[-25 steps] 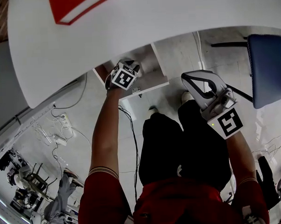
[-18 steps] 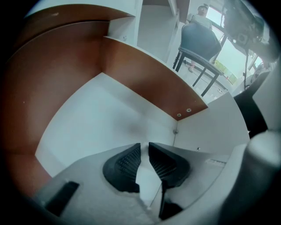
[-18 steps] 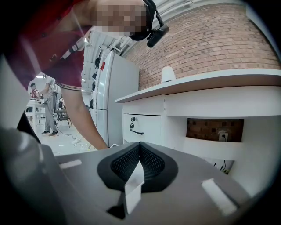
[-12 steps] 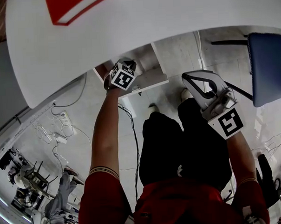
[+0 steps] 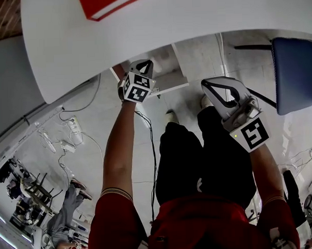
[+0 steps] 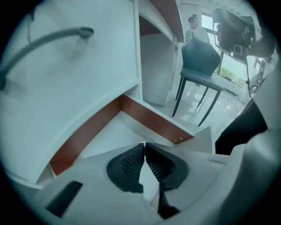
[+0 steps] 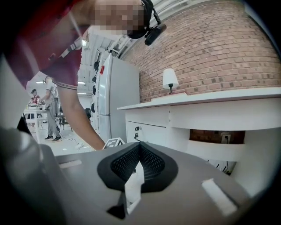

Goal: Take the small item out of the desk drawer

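The open desk drawer [image 5: 171, 83] sticks out from under the white desk top [image 5: 142, 34]. In the left gripper view its white floor [image 6: 115, 131] and brown side walls [image 6: 151, 117] lie just ahead of the jaws. My left gripper [image 5: 142, 66] [image 6: 144, 145] reaches into the drawer's mouth. Its jaws are closing, the tips meet, and I see nothing between them. No small item shows in any view. My right gripper [image 5: 208, 87] [image 7: 139, 145] hangs shut over the person's lap, apart from the drawer, with nothing in it.
A blue chair [image 5: 297, 74] [image 6: 199, 57] stands right of the desk. A white panel with a grey bar handle [image 6: 52, 37] is above the drawer. Cables [image 5: 148, 142] and a power strip [image 5: 73, 123] lie on the floor. A person [image 7: 52, 110] stands far off.
The left gripper has turned and nosed a little further up under the desk edge at the drawer. The right gripper has stayed where it was.
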{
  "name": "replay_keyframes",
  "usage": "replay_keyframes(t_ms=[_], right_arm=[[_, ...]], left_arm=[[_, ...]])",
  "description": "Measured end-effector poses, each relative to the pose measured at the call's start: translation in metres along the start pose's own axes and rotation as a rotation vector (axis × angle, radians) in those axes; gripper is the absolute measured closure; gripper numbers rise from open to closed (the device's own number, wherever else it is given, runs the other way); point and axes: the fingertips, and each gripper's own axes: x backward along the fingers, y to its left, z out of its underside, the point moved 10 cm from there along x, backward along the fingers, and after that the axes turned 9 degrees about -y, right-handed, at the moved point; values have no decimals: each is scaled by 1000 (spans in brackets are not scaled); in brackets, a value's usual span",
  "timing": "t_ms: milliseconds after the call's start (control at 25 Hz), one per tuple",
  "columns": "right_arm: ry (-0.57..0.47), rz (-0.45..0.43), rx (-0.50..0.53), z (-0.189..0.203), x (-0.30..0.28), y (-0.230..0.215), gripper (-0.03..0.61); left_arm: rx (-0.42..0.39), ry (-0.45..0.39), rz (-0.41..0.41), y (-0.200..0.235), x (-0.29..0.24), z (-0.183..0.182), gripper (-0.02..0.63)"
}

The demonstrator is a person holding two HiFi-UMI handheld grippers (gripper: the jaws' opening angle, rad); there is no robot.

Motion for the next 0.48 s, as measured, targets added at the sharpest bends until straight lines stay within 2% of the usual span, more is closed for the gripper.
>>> replay_keyframes(t_ms=[480], right_arm=[[-64,11,-11,-108,21,32,566]], left_arm=[[53,-273,-83,-49,150,-104,595]])
